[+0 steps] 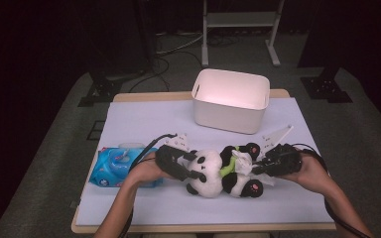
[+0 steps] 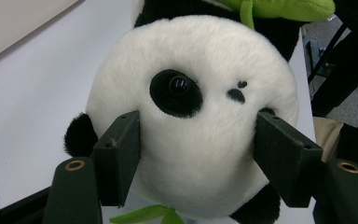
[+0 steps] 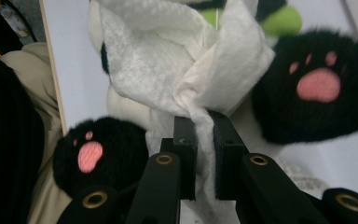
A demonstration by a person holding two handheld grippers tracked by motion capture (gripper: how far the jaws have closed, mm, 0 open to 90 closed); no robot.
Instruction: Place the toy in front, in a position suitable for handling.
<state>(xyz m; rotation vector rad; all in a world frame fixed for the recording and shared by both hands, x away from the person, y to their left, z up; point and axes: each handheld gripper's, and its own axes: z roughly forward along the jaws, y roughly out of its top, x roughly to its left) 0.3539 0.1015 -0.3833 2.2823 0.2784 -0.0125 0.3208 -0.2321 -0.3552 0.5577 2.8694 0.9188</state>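
Item: toy panda [image 1: 218,173] — plush, lying on its back near the front of the white table [image 1: 144,119], head toward the person's left, feet toward the right. It is being steadied at the head and wiped over the belly.

Left gripper [image 1: 191,166]: its jaws are being held apart around the panda's head [image 2: 193,116], one pad pressing into the fur on each side. The fur is dimpling under the pads, so the head is being judged soft and springy; a wide, gentle hold there is likely to be enough, since the toy is probably light.

Right gripper [image 1: 258,167]: its jaws are being kept nearly together, clamped on a white wipe [image 3: 182,70]. The wipe is being bunched at the pinch and draped over the panda's body between the two black feet [image 3: 319,86] with pink pads. It is thin, limp and probably damp — likely to tear or slip out if dragged hard against the pile.

Handling note: the panda is being treated as yielding and non-fragile. The round head is the best place to hold it; the limbs and the green leaf [image 1: 229,166] at the neck are floppy and would be giving poor control.

Also being noted on the table: a blue pack of wipes [image 1: 114,166] beside the left hand, and a white bin [image 1: 230,99] at the far edge.
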